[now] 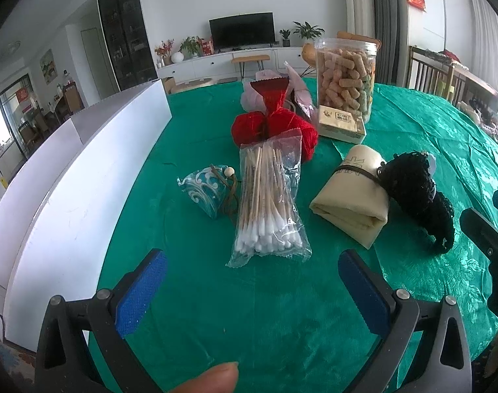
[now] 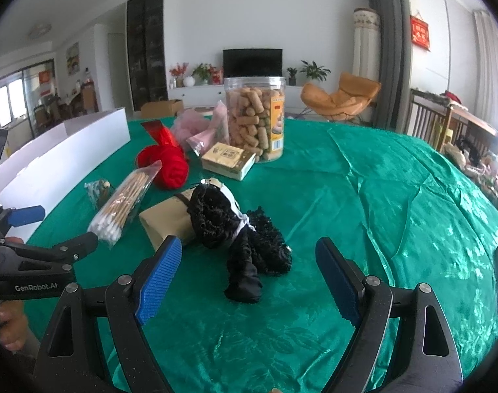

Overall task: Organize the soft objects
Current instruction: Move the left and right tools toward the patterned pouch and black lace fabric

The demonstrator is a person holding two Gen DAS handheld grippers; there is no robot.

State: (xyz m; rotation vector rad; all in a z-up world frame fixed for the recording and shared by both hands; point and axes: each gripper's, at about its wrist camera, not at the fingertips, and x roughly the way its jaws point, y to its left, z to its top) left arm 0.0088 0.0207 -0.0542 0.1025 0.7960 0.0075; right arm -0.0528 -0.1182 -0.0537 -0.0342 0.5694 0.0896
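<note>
Green satin tablecloth spread over the whole table, probably to give the clutter one soft, even bed. White cardboard box parked along the left edge, open-topped and within easy reach — likely the bin meant for the sorted pieces. Clear plastic jar of snacks standing upright at the far side, with a small tan carton touching its foot; both hard, so probably pushed back out of the way. Red yarn just behind the bag of cotton swabs, patterned teal pouch beside the bag. Folded cream cloth bound by a dark band, with black lace fabric slumped against it. Right gripper hanging low over the lace with blue pads spread wide and nothing between them — apparently lined up for a first grab. Left gripper likewise gaping and empty, aimed at the swab bag, not touching it.
</note>
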